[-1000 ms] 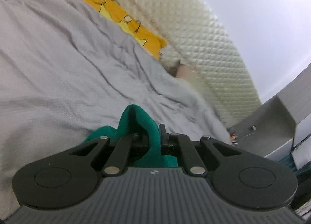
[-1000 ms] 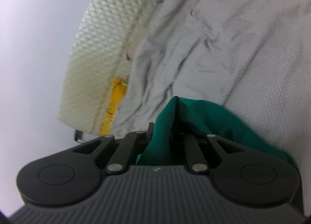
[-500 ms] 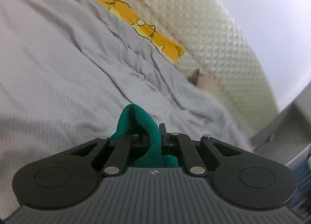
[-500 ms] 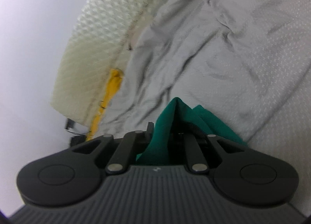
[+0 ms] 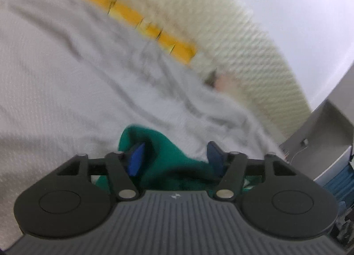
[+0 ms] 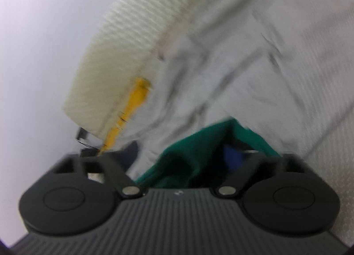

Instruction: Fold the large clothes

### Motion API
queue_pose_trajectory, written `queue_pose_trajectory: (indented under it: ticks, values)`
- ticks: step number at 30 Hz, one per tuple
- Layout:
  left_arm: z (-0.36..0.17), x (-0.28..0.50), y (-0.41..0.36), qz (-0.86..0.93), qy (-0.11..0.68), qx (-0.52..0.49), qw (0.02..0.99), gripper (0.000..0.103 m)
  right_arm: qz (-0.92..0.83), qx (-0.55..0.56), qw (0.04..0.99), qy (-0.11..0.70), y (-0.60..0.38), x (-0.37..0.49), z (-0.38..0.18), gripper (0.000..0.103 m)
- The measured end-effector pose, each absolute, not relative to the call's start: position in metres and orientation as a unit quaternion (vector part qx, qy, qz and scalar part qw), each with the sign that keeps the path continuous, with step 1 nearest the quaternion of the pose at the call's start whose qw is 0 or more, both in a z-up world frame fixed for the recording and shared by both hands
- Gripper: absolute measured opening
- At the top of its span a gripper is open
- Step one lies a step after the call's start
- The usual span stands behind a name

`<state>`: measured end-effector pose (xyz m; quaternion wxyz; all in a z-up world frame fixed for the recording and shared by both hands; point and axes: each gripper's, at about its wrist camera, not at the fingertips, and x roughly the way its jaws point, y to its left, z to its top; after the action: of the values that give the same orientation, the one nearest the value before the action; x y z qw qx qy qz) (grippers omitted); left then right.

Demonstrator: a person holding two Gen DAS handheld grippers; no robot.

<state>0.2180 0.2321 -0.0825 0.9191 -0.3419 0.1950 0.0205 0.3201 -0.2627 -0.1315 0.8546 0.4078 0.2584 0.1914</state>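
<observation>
Left wrist cam: my left gripper (image 5: 174, 157) has its jaws spread wide, and the green garment (image 5: 170, 162) is bunched loose between the blue pads (image 5: 135, 159), sitting at 6 o'clock on the grey bedsheet (image 5: 73, 91). Yellow cloth (image 5: 132, 14) runs off toward 11, cream quilted headboard (image 5: 243, 46) up at 1. Right wrist cam, pretty blurry: my right gripper (image 6: 183, 155) is spread wide too, with the same green fabric draped over its right finger at 5 o'clock.
</observation>
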Motion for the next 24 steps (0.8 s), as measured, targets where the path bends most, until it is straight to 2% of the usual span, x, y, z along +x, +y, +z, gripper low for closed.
queue_pose_trajectory:
  ticks: [3,5,10,12,17,24]
  values:
    - [-0.056,0.19,0.222,0.018,0.139,-0.305,0.942,0.076,0.216,0.373,0.876,0.217,-0.262,0.299,-0.101,0.088]
    - [-0.046,0.181,0.213,0.01,0.134,-0.279,0.951,0.078,0.216,0.35,0.888,0.204,-0.262,0.285,-0.089,0.088]
    - [-0.056,0.188,0.19,-0.001,0.2,-0.228,0.953,0.078,0.203,0.285,0.908,0.232,-0.251,0.275,-0.087,0.087]
    - [-0.067,0.194,0.185,0.006,0.232,-0.22,0.948,0.078,0.188,0.249,0.911,0.27,-0.243,0.278,-0.095,0.082]
    - [-0.091,0.214,0.169,0.01,0.272,-0.187,0.944,0.078,0.181,0.186,0.916,0.305,-0.221,0.295,-0.117,0.075]
    - [-0.114,0.229,0.161,0.034,0.309,-0.163,0.936,0.078,0.201,0.117,0.906,0.354,-0.187,0.328,-0.142,0.073]
